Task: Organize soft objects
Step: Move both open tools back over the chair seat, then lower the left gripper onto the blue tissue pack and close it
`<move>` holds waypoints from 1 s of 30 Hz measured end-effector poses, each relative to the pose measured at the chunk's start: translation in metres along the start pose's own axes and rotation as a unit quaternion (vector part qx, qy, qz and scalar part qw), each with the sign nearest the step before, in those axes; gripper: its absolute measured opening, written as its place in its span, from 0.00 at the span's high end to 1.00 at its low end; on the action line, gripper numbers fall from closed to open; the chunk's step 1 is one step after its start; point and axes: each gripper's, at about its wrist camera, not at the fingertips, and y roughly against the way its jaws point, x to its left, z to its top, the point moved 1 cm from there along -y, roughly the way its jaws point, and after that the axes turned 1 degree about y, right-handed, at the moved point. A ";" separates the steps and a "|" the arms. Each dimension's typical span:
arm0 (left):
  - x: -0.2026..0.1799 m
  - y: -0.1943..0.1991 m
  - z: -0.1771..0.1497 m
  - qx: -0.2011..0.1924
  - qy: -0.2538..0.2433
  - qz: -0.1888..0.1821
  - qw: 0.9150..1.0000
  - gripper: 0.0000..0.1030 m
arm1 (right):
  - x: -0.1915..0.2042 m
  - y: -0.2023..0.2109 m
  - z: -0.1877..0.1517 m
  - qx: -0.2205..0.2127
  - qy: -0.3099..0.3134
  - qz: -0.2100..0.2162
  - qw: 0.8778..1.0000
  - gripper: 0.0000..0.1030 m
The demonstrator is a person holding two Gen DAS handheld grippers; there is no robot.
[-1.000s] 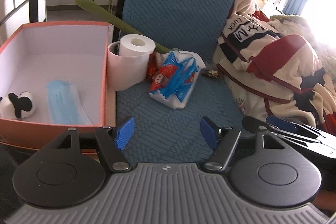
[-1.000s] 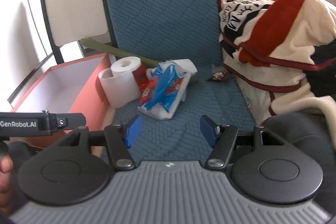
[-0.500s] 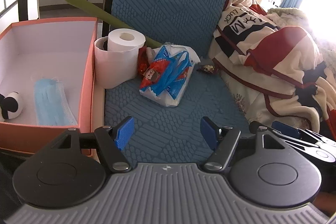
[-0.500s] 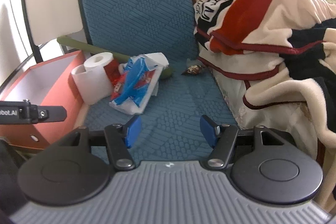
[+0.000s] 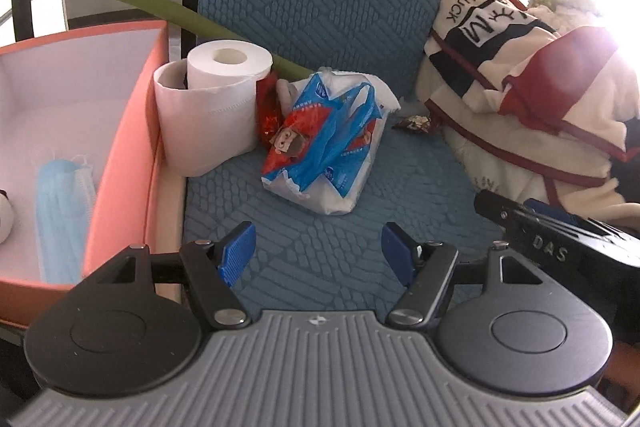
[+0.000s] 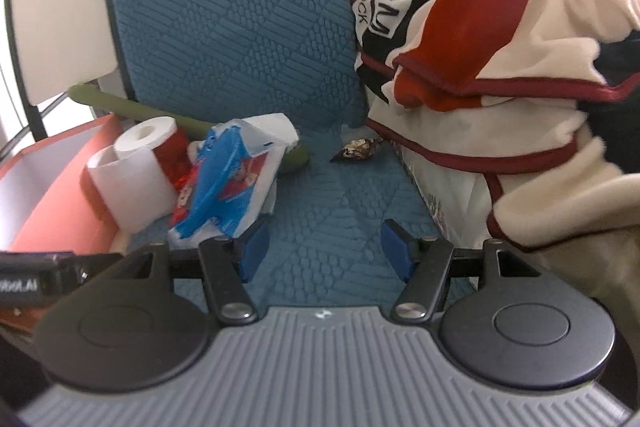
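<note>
the left gripper (image 5: 316, 249) hangs with its jaws apart and nothing between them, over the blue seat cushion (image 5: 320, 267). the right gripper (image 6: 322, 249) is likewise spread and empty; "das" reads on its side in the left view, and part of "robot.ai" on the left one in the right view. a striped blanket (image 5: 520, 75) bears "luck". the tissue pack (image 5: 324, 151), blue and red, lies beside the toilet roll (image 5: 212, 107), next to the orange box (image 5: 132, 131) holding a blue face mask (image 5: 60, 203).
</note>
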 end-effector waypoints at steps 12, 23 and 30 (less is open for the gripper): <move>-0.011 -0.060 0.011 -0.002 -0.002 0.038 0.999 0.28 | -0.005 -0.071 0.021 0.000 0.002 0.014 1.000 0.38; -0.021 -0.104 0.026 -0.002 0.001 0.050 0.999 0.30 | -0.007 -0.135 0.043 0.005 0.026 0.003 1.000 0.38; -0.033 -0.122 0.035 -0.023 -0.014 0.065 0.998 0.30 | -0.010 -0.166 0.056 0.006 0.037 -0.015 0.999 0.38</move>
